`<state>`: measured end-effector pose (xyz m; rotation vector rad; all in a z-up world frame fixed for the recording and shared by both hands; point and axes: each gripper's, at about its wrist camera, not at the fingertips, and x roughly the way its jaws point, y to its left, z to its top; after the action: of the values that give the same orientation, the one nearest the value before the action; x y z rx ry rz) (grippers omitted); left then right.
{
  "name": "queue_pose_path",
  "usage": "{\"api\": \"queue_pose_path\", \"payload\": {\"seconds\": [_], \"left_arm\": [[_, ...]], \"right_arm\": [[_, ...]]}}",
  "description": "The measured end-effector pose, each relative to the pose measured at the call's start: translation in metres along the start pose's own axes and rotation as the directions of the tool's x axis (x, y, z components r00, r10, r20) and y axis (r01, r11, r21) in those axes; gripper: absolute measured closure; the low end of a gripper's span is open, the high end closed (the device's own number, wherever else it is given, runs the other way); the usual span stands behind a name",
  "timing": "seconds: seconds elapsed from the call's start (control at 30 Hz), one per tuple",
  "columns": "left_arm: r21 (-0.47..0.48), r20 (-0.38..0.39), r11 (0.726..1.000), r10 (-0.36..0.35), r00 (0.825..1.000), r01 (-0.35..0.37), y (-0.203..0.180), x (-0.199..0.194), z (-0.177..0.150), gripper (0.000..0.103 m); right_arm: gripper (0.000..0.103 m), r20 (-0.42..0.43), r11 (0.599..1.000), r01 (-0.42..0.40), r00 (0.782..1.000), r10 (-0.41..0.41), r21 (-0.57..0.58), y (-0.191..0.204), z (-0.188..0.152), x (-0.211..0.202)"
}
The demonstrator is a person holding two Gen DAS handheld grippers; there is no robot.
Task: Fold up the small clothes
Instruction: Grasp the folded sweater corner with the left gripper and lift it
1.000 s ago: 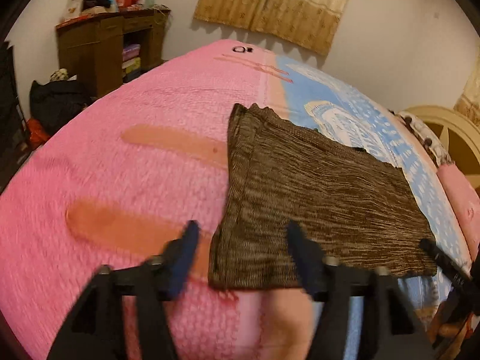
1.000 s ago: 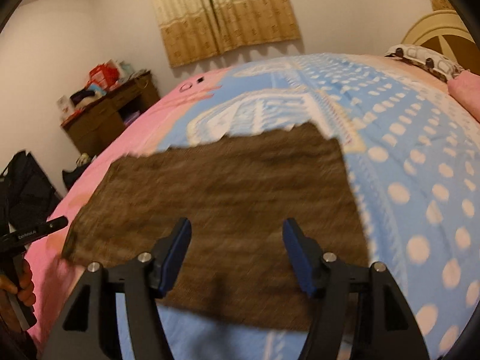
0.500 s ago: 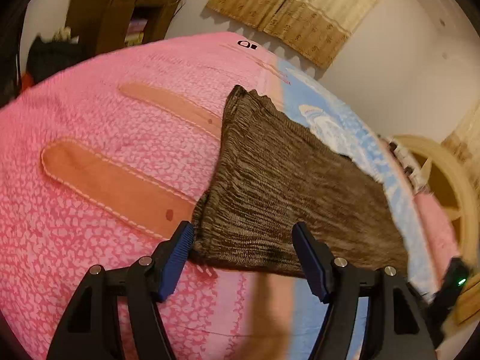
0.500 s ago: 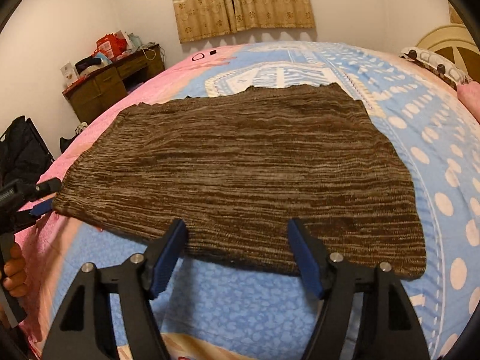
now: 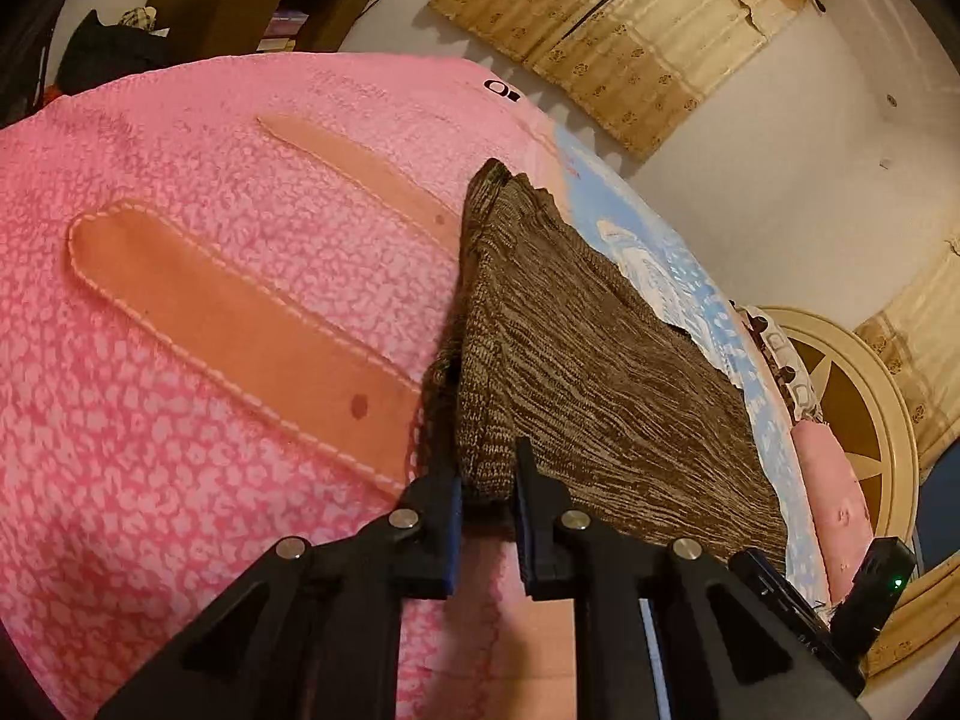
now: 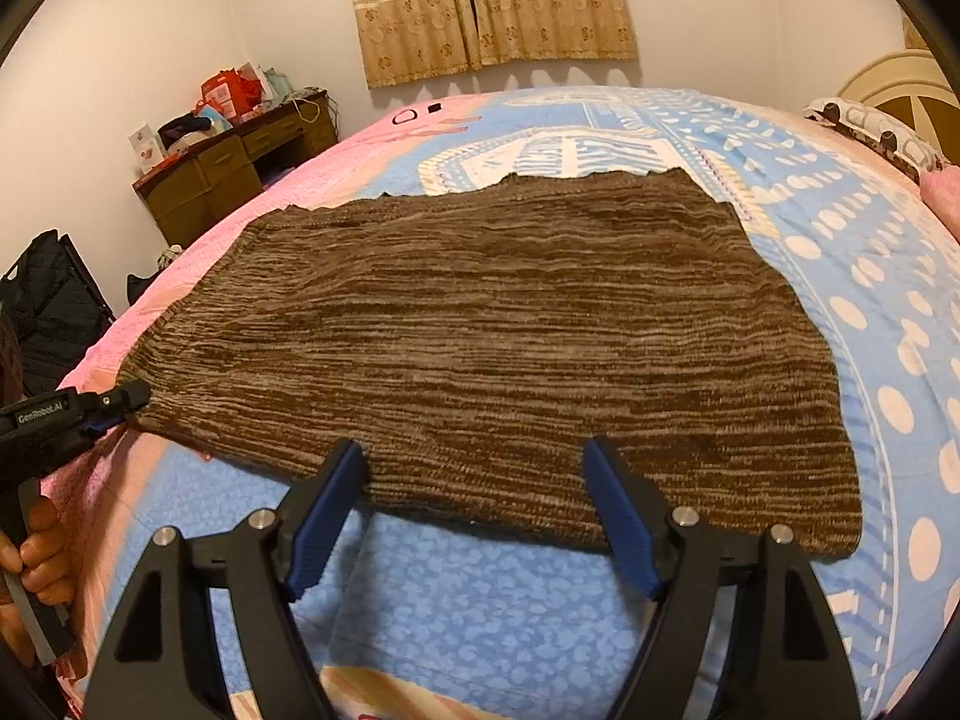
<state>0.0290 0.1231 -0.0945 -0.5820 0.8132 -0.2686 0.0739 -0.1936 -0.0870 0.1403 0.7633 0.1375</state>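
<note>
I see my left gripper (image 5: 487, 480) closing its jaws on the brown knit garment's (image 6: 492, 324) corner; my right gripper (image 6: 474, 486) jaws are opening over its near edge. Beyond the garment, bedspread (image 6: 870, 276), curtain (image 6: 492, 6), dresser (image 6: 234, 174).

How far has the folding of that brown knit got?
Barely begun. The brown knit lies spread flat on the bed, no fold made. In hand: the left gripper is closing its jaws on the cloth's near left corner, which bunches between them; the right gripper hovers at the near edge, jaws opening, gripping nothing. Left: grip that side, then make every fold.
</note>
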Motion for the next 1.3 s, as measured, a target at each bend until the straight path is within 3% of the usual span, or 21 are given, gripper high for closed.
{"api": "queue_pose_path", "payload": {"seconds": [0.23, 0.4, 0.47, 0.57, 0.7, 0.8, 0.83, 0.87, 0.97, 1.07, 1.3], "left_arm": [[-0.038, -0.009, 0.999, 0.03, 1.0, -0.03, -0.01, -0.01, -0.004, 0.084], [0.005, -0.018, 0.998, 0.063, 0.998, -0.063, -0.016, -0.021, -0.019, 0.076], [0.001, -0.016, 0.999, 0.039, 0.999, -0.039, -0.02, -0.023, -0.022, 0.054], [0.001, -0.016, 1.0, 0.019, 1.0, -0.019, -0.029, -0.017, -0.021, 0.034], [0.004, 0.044, 0.998, 0.059, 0.997, -0.06, -0.035, -0.006, -0.011, 0.031], [-0.052, 0.11, 0.998, 0.03, 0.994, -0.024, -0.03, 0.003, 0.0, 0.032], [-0.072, 0.119, 0.997, 0.024, 0.993, -0.016, -0.028, 0.006, 0.002, 0.039], [-0.092, 0.123, 0.996, 0.027, 0.992, -0.016, -0.025, 0.01, 0.005, 0.057], [-0.099, 0.109, 0.994, 0.058, 0.992, -0.047, -0.019, 0.017, 0.007, 0.089], [-0.132, 0.122, 0.991, 0.038, 0.992, -0.022, -0.009, 0.016, 0.002, 0.096], [-0.121, 0.133, 0.992, 0.047, 0.99, -0.031, -0.01, 0.015, -0.001, 0.096]], "right_arm": [[0.024, 0.005, 1.0, -0.015, 1.0, 0.015, 0.009, -0.003, 0.0, -0.001], [0.023, 0.007, 1.0, -0.022, 1.0, 0.022, 0.012, -0.004, 0.0, -0.001], [0.023, 0.008, 1.0, -0.024, 1.0, 0.024, 0.012, -0.004, 0.0, -0.001], [0.023, 0.008, 1.0, -0.025, 1.0, 0.025, 0.012, -0.005, 0.0, -0.001], [0.023, 0.009, 1.0, -0.027, 1.0, 0.027, 0.013, -0.005, 0.0, -0.002], [0.023, 0.011, 0.999, -0.033, 0.999, 0.033, 0.017, -0.005, 0.0, -0.002], [0.023, 0.012, 0.999, -0.034, 0.999, 0.034, 0.017, -0.005, 0.0, -0.002], [0.023, 0.012, 0.999, -0.036, 0.999, 0.035, 0.018, -0.005, 0.0, -0.002], [0.023, 0.012, 0.999, -0.037, 0.999, 0.037, 0.019, -0.005, 0.0, -0.002], [0.023, 0.013, 0.999, -0.037, 0.999, 0.037, 0.019, -0.005, 0.0, -0.002], [0.023, -0.017, 1.0, 0.009, 1.0, -0.009, 0.008, 0.002, 0.007, -0.002]]}}
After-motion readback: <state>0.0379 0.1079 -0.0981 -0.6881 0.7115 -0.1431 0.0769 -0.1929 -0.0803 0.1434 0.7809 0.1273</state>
